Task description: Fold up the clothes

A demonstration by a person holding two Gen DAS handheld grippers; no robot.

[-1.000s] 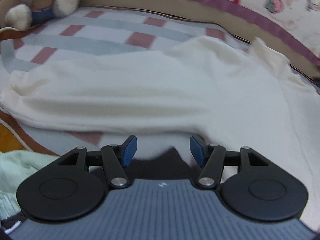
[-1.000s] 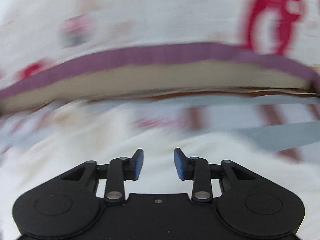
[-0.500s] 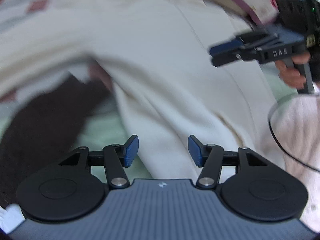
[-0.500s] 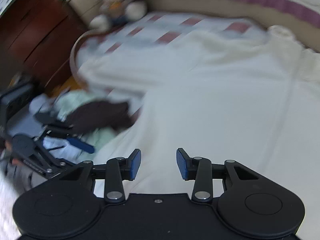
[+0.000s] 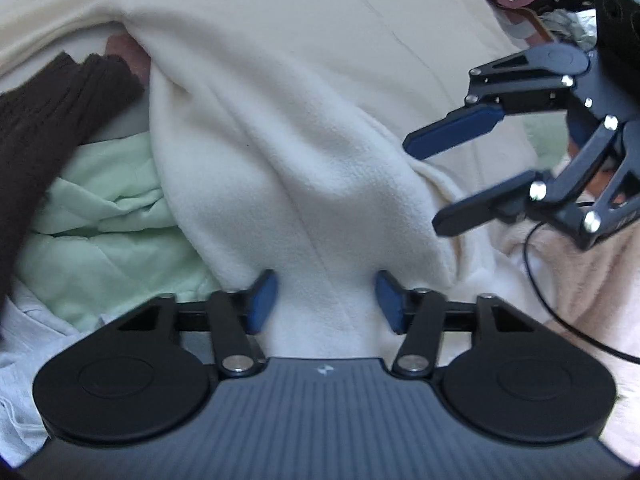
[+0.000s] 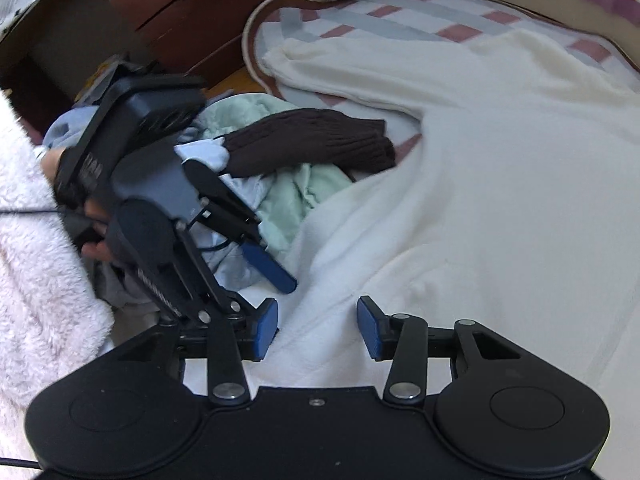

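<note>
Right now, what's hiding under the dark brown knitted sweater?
Under the dark brown knitted sweater lie a crumpled mint green garment and a pale blue cloth. The cream fleece top lies beside them. How far the green and blue pieces reach underneath is covered.

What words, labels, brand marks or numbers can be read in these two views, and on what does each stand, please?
No text reads clearly.
Pale lettering on the side of the left gripper: blurred, unreadable.
Small light emblem on the left gripper's grey ribbed body, left wrist view: a mark, no letters.
Faint marking on the right gripper: too small.
</note>
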